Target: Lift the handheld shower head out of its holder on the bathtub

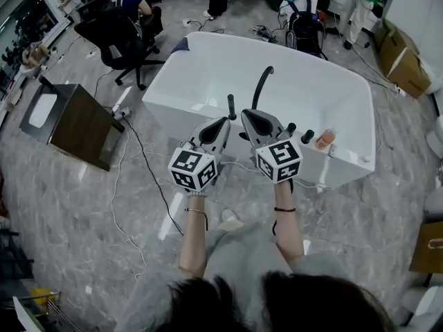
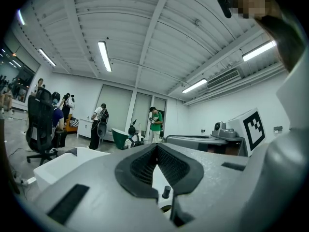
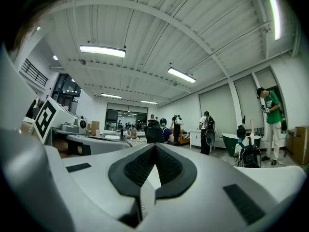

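Two claws, left claw and right claw, both clenched, empty. Shower head: upright on the bathtub rim, 12 o'clock of your left claw. Risk: closed tips would bump it, not grip; open first. Holder hidden behind your claws; hose unseen.
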Tool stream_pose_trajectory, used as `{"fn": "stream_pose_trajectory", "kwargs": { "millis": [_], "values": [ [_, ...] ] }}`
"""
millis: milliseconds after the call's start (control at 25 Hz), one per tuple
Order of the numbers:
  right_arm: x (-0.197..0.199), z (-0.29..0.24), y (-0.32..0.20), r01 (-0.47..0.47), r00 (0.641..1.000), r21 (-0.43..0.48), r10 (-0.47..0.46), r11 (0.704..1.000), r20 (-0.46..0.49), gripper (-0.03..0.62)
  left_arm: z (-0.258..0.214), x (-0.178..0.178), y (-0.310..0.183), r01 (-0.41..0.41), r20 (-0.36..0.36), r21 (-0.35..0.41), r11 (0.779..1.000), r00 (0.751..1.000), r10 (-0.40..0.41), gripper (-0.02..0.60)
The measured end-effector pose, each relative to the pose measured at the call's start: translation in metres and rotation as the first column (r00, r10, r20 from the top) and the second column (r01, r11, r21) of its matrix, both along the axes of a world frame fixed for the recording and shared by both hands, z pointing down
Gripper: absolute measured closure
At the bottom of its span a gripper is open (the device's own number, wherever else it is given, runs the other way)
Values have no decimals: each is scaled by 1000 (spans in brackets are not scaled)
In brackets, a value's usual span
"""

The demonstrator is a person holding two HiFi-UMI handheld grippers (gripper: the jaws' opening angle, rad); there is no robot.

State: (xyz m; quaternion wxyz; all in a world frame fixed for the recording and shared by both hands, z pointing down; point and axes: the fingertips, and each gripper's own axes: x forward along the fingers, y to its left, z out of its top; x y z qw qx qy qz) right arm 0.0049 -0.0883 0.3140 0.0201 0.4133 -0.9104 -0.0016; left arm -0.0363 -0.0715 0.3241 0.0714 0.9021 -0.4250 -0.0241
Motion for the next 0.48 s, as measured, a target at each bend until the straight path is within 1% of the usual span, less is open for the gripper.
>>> {"fn": "stream_pose_trajectory", "kwargs": {
  "millis": [200, 480],
  "values": [
    [-6, 5, -32, 15, 1000, -7, -15, 1000, 1, 594, 1, -10, -34, 28, -8, 2, 1000, 1000, -28, 577],
    [-10, 25, -65, 7, 1000, -38, -7, 999, 17, 594, 20, -16, -64, 35, 8, -28, 999, 999, -34, 577]
  ]
}}
